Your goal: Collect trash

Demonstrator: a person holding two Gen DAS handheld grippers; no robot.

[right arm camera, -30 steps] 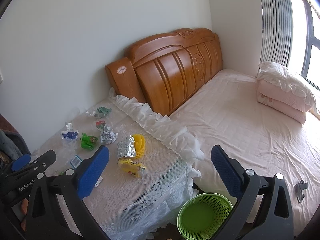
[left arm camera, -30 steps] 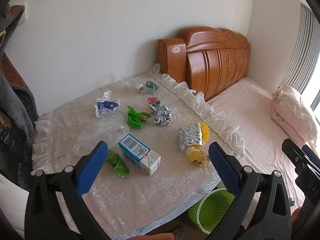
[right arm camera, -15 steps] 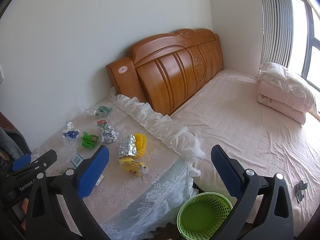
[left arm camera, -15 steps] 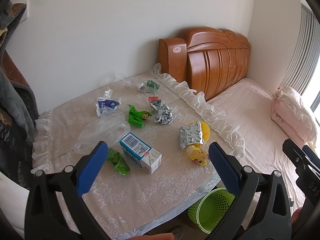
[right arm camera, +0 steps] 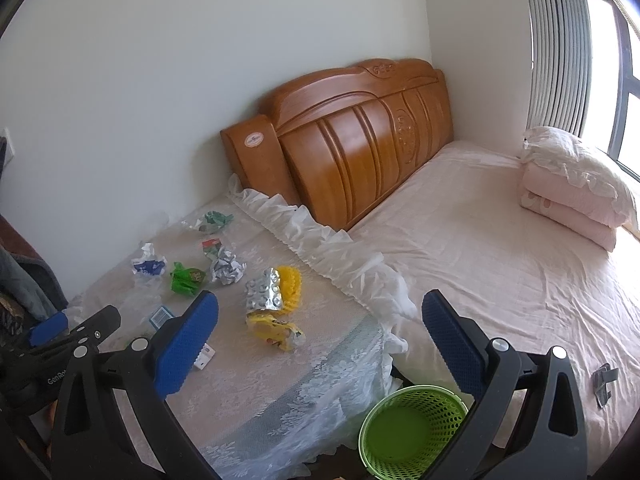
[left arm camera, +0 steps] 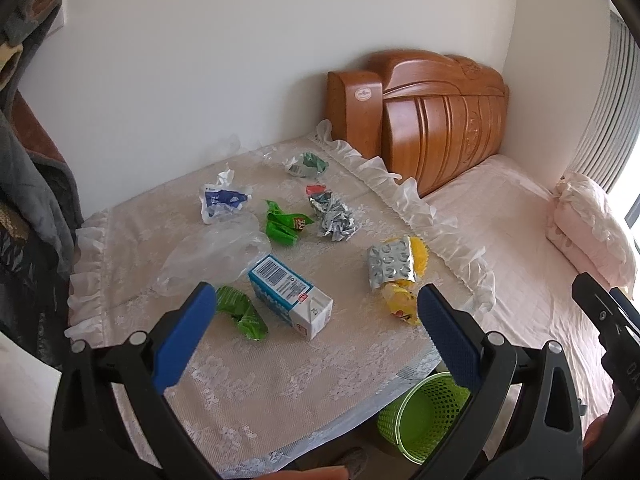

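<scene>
Trash lies on a lace-covered table (left arm camera: pixel 280 384): a blue and white carton (left arm camera: pixel 290 296), a green wrapper (left arm camera: pixel 242 314), a clear plastic bag (left arm camera: pixel 216 252), a foil blister pack (left arm camera: pixel 390 266) on a yellow wrapper (left arm camera: pixel 402 306), a crumpled silver wrapper (left arm camera: pixel 334 218) and more at the back. My left gripper (left arm camera: pixel 316 332) is open and empty, above the table's near side with the carton between its fingers in view. My right gripper (right arm camera: pixel 320 340) is open and empty, above the table's right edge. A green mesh bin (right arm camera: pixel 412 428) stands on the floor below.
A bed with a pink sheet (right arm camera: pixel 500 260) and wooden headboard (right arm camera: pixel 360 140) is right of the table. Folded pink bedding (right arm camera: pixel 576 188) lies by the window. Clothes (left arm camera: pixel 28 184) hang at the left. The bin also shows in the left wrist view (left arm camera: pixel 420 420).
Both grippers have drifted slightly closer to the table; the trash sits a little lower in the views. Both stay open and empty.
</scene>
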